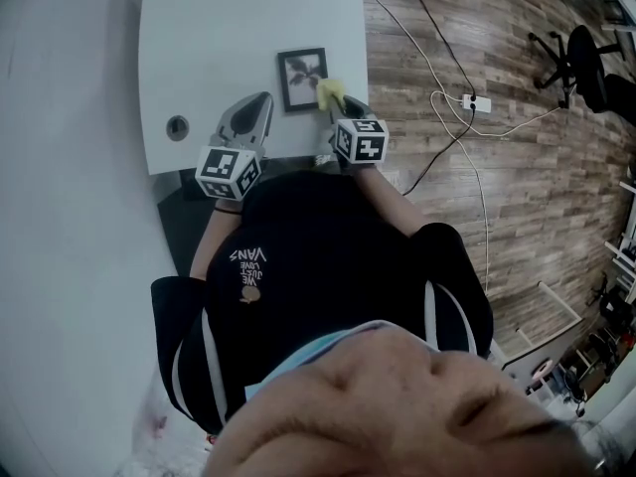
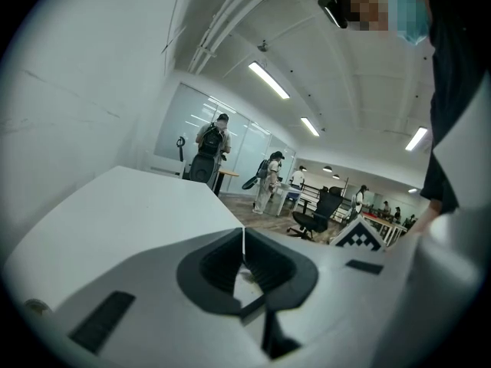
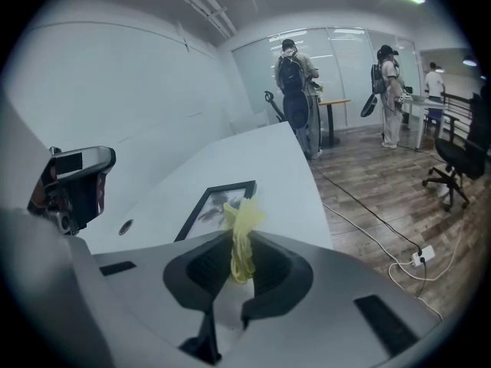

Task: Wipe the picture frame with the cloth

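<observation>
A small black picture frame (image 1: 302, 78) with a plant print lies flat on the white table (image 1: 219, 38); the right gripper view shows the frame (image 3: 215, 207) just beyond the jaws. My right gripper (image 1: 336, 105) is shut on a yellow cloth (image 1: 330, 91), which pokes out over the frame's right edge. The cloth (image 3: 242, 236) stands pinched between the jaws. My left gripper (image 1: 253, 107) hovers left of the frame near the table's front edge, shut with nothing in it (image 2: 243, 244).
A round cable hole (image 1: 177, 126) sits in the table at the left. Cables and a power strip (image 1: 471, 101) lie on the wooden floor to the right. Office chairs (image 1: 581, 63) and several people (image 3: 295, 90) stand farther off.
</observation>
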Demonstrator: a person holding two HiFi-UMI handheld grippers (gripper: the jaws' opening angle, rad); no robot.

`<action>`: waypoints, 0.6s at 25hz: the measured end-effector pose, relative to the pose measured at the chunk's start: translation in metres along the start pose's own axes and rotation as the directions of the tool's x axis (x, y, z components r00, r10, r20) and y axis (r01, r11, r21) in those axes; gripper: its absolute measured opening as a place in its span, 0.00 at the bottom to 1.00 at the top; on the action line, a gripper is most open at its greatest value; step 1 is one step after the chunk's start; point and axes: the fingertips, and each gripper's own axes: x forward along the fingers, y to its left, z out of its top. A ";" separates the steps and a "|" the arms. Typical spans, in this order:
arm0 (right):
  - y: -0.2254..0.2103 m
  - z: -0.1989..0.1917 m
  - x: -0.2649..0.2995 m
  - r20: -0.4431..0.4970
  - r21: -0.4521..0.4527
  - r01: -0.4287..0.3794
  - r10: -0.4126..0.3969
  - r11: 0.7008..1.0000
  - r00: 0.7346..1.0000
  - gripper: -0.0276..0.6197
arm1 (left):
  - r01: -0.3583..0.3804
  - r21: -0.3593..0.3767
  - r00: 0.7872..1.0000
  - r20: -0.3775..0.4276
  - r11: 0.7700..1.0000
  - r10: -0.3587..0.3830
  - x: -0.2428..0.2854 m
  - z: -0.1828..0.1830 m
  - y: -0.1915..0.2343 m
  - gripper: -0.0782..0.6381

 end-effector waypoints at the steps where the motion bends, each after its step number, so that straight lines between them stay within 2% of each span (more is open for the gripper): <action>1: -0.003 0.001 -0.002 0.003 0.004 0.006 -0.006 1.000 1.000 0.11 | 0.003 0.000 1.000 0.000 1.000 -0.003 0.001 0.000 -0.001 0.13; 8: -0.015 0.003 -0.009 0.022 0.019 0.029 -0.030 0.999 0.999 0.11 | 0.009 0.000 1.000 0.007 1.000 -0.009 0.004 0.000 -0.007 0.13; 15: -0.010 0.016 -0.017 0.052 0.036 0.001 -0.003 0.999 0.999 0.11 | -0.002 -0.001 1.000 0.021 1.000 0.002 0.001 0.004 -0.008 0.13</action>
